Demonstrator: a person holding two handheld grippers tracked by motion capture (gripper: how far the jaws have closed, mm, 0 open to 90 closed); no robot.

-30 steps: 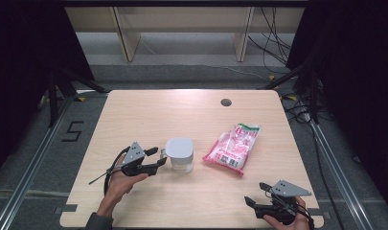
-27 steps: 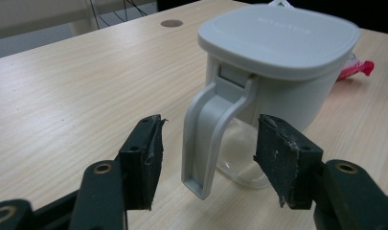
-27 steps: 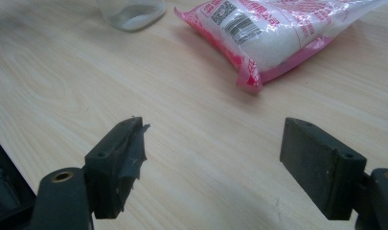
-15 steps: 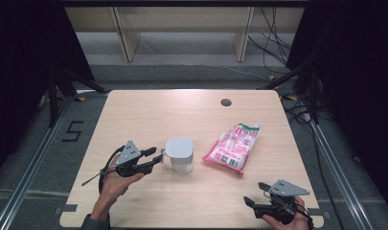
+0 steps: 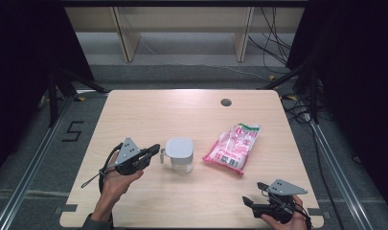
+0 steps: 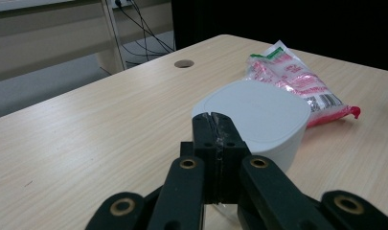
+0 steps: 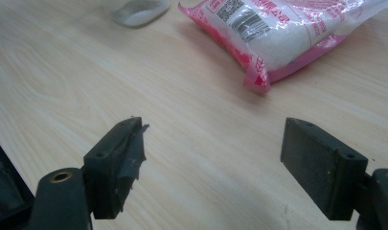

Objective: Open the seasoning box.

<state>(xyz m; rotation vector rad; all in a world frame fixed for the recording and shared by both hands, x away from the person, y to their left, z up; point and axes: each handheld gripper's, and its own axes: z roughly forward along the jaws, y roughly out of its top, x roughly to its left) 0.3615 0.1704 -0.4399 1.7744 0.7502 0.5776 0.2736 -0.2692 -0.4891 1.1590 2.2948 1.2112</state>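
Gripping the handle of the white lidded container (image 5: 180, 154), the left tongs (image 5: 153, 150) have just been closing, and their jaws now stand pressed together on that thin clear handle at the container's left side. The container stands mid-counter (image 5: 182, 110), with a pink bag (image 5: 233, 147) just to its right. The right tongs (image 5: 251, 200) rest wide open at the near right corner, holding nothing. Likely next: lifting the container steadily, keeping it level.
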